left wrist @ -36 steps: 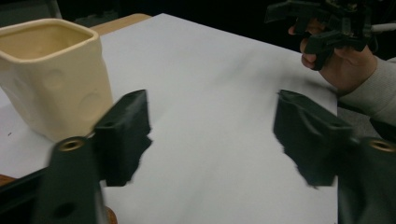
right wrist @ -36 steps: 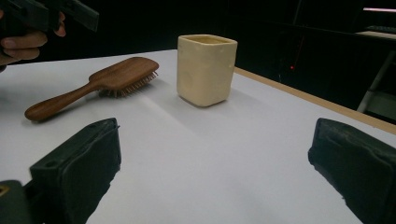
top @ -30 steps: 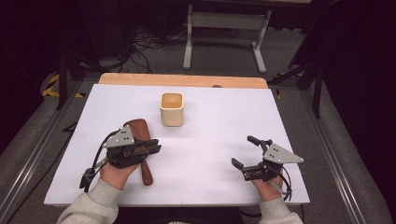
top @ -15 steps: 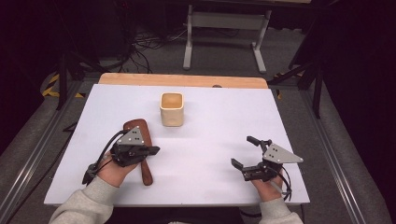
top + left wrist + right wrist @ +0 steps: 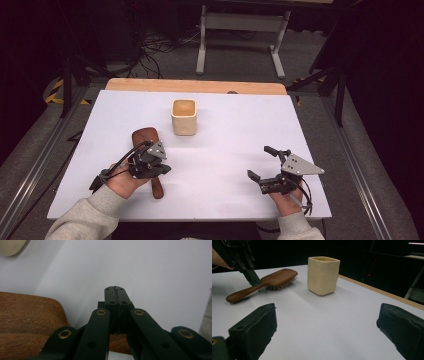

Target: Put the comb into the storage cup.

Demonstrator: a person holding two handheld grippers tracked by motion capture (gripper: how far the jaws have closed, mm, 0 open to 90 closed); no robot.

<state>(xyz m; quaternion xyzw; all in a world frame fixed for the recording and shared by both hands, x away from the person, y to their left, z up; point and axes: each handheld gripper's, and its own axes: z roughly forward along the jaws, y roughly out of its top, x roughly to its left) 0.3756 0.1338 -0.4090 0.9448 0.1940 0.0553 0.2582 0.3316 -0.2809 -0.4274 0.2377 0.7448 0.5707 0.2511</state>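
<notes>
Where our left gripper (image 5: 159, 169) sits pinched together beside the handle, brown wooden brush (image 5: 145, 139), bristles down, gripper nearer us than 1 second ago, right gripper (image 5: 262, 163) agape.

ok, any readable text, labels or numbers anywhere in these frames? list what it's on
None readable.
The cup: plain cream, no label.
The hairbrush: bare wood, no brand showing.
The left tool and the right tool: black parts and grey plates, no markings to make out.
The white table: blank.
</notes>
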